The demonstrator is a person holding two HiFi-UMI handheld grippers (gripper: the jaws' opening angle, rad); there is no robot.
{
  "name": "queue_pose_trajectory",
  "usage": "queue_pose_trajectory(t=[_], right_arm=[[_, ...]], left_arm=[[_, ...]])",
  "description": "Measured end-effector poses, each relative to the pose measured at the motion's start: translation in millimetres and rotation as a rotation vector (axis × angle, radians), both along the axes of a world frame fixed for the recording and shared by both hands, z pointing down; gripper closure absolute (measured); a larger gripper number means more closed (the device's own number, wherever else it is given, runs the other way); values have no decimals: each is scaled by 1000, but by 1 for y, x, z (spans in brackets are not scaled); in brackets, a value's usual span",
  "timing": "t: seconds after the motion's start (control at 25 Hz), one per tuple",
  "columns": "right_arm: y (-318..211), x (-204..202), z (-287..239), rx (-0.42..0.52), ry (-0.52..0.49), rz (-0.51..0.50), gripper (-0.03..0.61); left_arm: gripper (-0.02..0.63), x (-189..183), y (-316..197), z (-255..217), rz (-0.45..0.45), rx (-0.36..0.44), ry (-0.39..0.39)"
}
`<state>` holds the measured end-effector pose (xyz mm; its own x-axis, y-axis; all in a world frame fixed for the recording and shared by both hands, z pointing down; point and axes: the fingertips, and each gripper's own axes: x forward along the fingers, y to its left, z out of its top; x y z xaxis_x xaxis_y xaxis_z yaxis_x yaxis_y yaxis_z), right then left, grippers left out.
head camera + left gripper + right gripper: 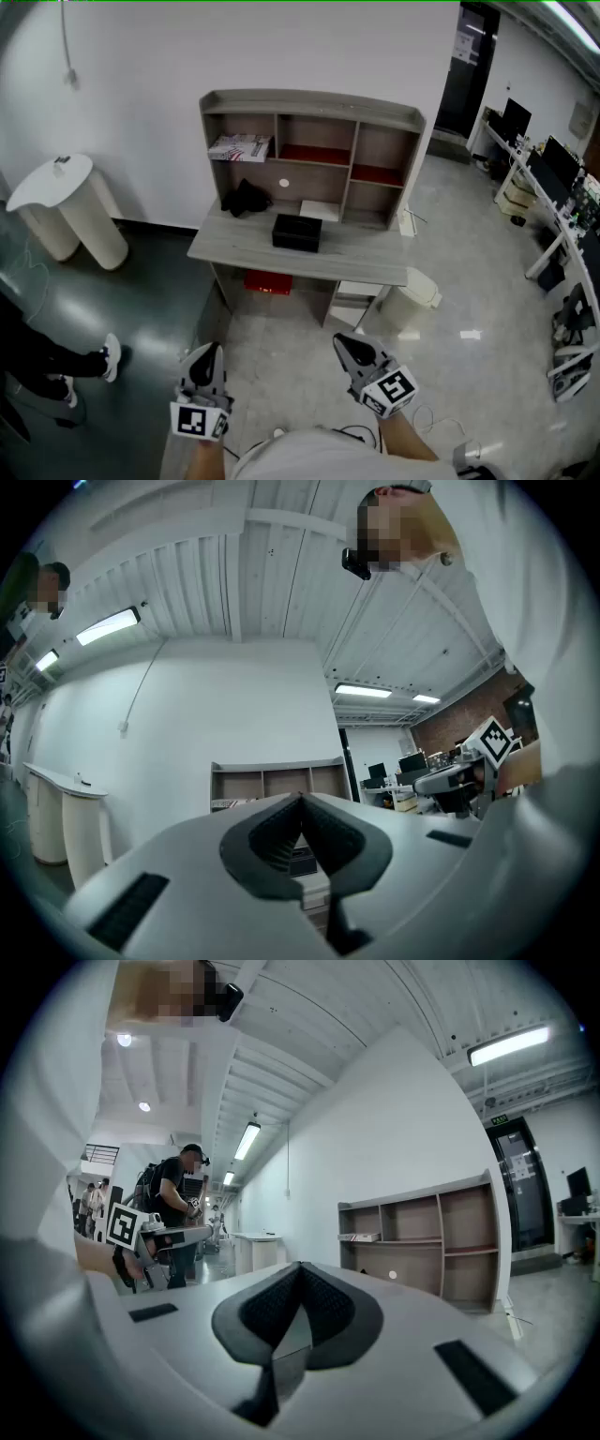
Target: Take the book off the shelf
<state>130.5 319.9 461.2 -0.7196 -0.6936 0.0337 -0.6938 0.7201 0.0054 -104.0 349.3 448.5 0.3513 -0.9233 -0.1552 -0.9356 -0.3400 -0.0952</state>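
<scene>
Book (239,147) flat in top-left cubby of shelf (309,98), over desk (366,251). Well apart from both grippers, far ahead of them. Left gripper (210,351): jaws pressed together, empty. Right gripper (343,343): same, tips meeting, empty.

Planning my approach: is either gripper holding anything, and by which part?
Nothing is held. Left gripper and right gripper are both shut and empty; the book lies on the shelf, upper left compartment.
</scene>
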Motion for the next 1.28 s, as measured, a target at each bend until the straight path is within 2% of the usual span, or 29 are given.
queue_pose_trajectory(t=[0.12,0.32,0.48,0.6,0.72,0.92,1.04,1.28], right_arm=[[0,10,7,-8,-4,-2,557],[4,18,19,-31,-18,-21,557],[11,27,37,-91,-79,-60,557],[14,34,58,-140,-69,-50,555],[14,38,72,-184,-48,-59,555],[-32,38,79,-189,-33,-60,555],[-61,22,83,-204,-32,-68,555],[-169,7,79,-257,-38,0,555]], left_arm=[[597,13,2,0,5,8,-10],[597,24,14,11,-12,-26,5],[597,35,23,31,-10,-67,-16],[597,46,23,47,5,-115,6],[597,52,18,53,21,-129,25],[597,53,-24,51,38,-116,87],[597,46,-58,54,48,-115,125],[597,26,-178,56,94,-101,196]])
